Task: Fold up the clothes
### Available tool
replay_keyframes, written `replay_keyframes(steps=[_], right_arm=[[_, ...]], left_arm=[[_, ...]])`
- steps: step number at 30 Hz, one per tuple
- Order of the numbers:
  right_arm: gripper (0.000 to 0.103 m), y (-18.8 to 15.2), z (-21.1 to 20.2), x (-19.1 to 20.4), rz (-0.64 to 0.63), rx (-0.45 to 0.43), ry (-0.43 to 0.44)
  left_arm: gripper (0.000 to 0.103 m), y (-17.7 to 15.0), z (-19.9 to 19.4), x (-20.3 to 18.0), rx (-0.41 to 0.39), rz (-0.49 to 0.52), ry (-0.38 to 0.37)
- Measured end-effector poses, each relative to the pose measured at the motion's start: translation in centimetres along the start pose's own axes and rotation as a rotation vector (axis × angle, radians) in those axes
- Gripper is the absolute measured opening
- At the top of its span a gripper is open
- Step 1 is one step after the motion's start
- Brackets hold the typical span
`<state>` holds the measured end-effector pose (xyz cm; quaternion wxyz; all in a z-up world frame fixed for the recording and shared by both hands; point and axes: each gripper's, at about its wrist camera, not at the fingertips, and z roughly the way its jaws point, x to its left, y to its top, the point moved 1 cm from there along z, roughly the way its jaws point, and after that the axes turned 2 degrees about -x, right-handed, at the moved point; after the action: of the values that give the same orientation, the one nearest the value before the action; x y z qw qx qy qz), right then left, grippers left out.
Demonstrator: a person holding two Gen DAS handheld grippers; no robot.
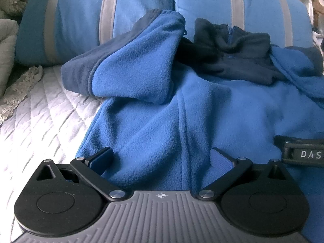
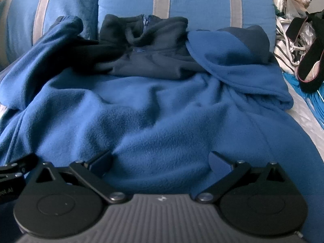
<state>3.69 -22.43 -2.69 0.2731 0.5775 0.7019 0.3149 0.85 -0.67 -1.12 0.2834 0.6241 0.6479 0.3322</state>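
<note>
Two black two-finger grippers hang side by side over the near hem of a bright blue fleece pullover (image 2: pixel 162 105) with a navy yoke and collar, spread front-up on a pale quilted bedspread (image 1: pixel 40 117). Nearest me, the left gripper (image 1: pixel 162 158) has its jaws spread wide, nothing between them, its pads low over the fleece near the garment's left edge; whether they touch the cloth I cannot tell. The right gripper (image 2: pixel 161 160) is likewise released and empty, poised over the hem further right. Its body shows at the right edge of the left camera's view, so the pair sit close together.

Beyond them the body of the pullover lies rumpled, with soft ridges running across it. Further on, the left sleeve (image 1: pixel 133 64) is doubled back into a bulky heap at the shoulder, cuff uppermost, and the right sleeve (image 2: pixel 239 60) is bunched at the other shoulder. The zipped navy collar (image 2: pixel 145 30) sits slumped in the middle, against two blue pillows with grey stripes (image 2: pixel 194 2) at the far end.

By my reckoning the sleeves are roughly gathered in and the bottom-up fold is in hand. Next, each claw needs to pinch the hem at its own corner, then both should lift together and carry it toward the collar.
</note>
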Motion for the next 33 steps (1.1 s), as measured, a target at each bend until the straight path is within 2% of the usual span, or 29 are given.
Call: replay_keyframes(steps=[12, 33], right_arm=[[0.103, -0.6, -0.1, -0.4, 0.008, -0.043, 0.015], [0.103, -1.0, -0.3, -1.1, 0.033, -0.066, 0.059]], left_arm=[[0.103, -0.2, -0.1, 0.3, -0.027, -0.003, -0.013], [0.103, -0.1, -0.2, 0.3, -0.024, -0.009, -0.010]])
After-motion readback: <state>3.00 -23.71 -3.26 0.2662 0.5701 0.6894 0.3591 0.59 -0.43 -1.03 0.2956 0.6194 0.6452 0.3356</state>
